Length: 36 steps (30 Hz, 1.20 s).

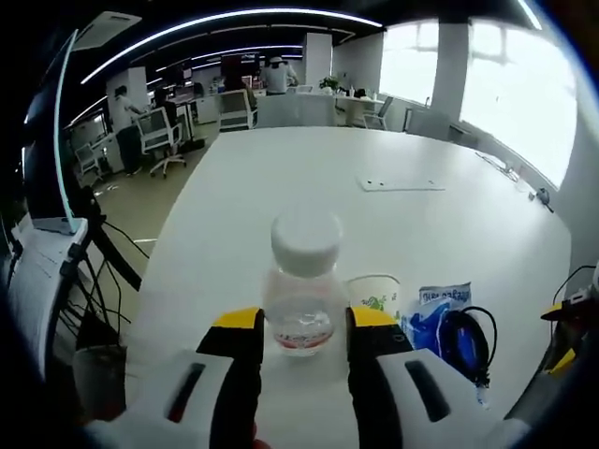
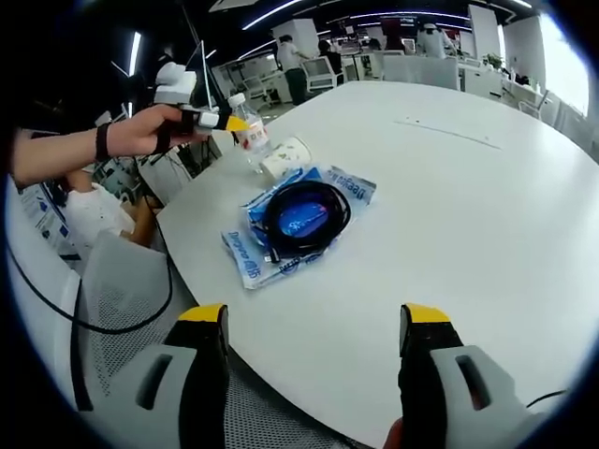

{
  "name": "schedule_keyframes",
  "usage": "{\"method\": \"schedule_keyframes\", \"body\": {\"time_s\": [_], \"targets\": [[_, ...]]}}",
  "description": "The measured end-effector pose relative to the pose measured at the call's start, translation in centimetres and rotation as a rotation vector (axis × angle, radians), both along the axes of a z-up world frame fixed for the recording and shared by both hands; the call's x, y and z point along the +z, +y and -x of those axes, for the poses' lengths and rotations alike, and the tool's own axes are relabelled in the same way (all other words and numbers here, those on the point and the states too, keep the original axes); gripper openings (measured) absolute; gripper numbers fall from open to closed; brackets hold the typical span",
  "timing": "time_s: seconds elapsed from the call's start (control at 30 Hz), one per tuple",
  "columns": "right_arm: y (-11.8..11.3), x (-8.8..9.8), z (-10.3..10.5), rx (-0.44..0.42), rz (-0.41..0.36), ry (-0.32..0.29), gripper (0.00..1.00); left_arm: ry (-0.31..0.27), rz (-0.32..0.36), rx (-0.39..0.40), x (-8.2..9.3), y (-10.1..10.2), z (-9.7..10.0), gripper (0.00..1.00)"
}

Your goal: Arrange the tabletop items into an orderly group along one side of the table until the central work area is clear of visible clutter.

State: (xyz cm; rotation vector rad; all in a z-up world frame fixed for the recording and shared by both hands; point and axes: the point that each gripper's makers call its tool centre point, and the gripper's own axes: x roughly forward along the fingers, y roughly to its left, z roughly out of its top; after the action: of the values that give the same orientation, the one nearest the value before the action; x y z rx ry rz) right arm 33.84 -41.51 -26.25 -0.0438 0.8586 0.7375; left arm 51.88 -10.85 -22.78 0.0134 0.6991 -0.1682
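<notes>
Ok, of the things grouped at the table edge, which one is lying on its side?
The paper cup, tipped over with its mouth facing outward. The clear bottle beside it is upright between the left gripper's jaws; the blue packets lie flat.

Not much legible here tbh. The blue packet (image 2: 299, 224) on the bench has white lettering along its edges, but it's too small and warped to read in either view. The bottle (image 1: 301, 295) label and the paper cup (image 1: 374, 295) print are blurry too.
</notes>
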Motion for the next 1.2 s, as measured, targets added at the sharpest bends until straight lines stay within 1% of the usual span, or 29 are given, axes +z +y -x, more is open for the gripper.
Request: {"method": "schedule_keyframes", "body": {"time_s": [0.2, 0.67, 1.07, 1.2], "targets": [[0.0, 0.1, -0.1, 0.002, -0.001, -0.004, 0.74, -0.010, 0.002, -0.004, 0.5, 0.2, 0.4, 0.36], [0.5, -0.1, 0.2, 0.019, -0.010, 0.000, 0.74, -0.013, 0.005, -0.004, 0.8, 0.8, 3.5, 0.37], [0.7, -0.1, 0.1, 0.022, -0.017, -0.004, 0.74, -0.014, 0.004, -0.028, 0.8, 0.0, 5.7, 0.37], [0.7, -0.1, 0.2, 0.023, -0.018, -0.002, 0.74, -0.011, 0.006, -0.034, 0.7, -0.2, 6.2, 0.37]]}}
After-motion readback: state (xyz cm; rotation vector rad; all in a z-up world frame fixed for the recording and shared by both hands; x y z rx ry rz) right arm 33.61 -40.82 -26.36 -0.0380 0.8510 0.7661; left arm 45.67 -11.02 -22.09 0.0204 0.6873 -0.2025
